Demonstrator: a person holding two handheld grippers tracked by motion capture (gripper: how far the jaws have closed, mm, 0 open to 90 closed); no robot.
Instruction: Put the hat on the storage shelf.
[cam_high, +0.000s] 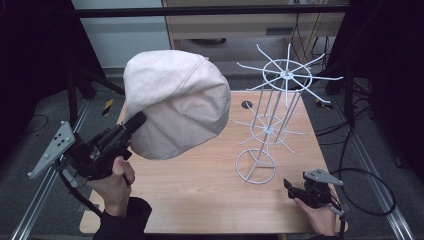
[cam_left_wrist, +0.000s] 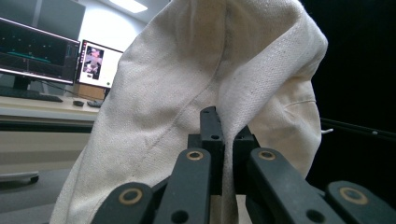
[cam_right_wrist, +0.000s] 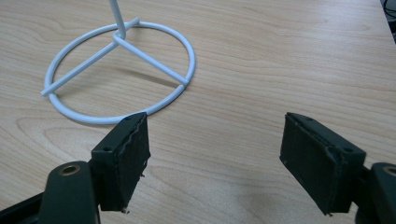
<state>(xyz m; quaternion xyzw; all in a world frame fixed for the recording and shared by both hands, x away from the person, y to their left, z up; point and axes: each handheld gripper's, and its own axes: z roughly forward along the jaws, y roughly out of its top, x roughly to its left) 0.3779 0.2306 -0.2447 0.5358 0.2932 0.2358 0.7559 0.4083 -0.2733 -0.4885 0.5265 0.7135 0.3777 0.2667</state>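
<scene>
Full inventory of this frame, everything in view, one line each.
cloth hat: 1, cream, held up above the table's left half, pinched at its edge
wire rack: 1, white, standing on the table right of centre, ring base, two tiers of spokes
table: 1, light wood, centre
round hole cover: 1, dark, far part of the table top
monitors: 2, lit, on a desk in the background of the left gripper view
left claw: 1, black, shut on the cloth hat
right claw: 1, black, jaws open and nothing between them, low over the table near the rack's base
</scene>
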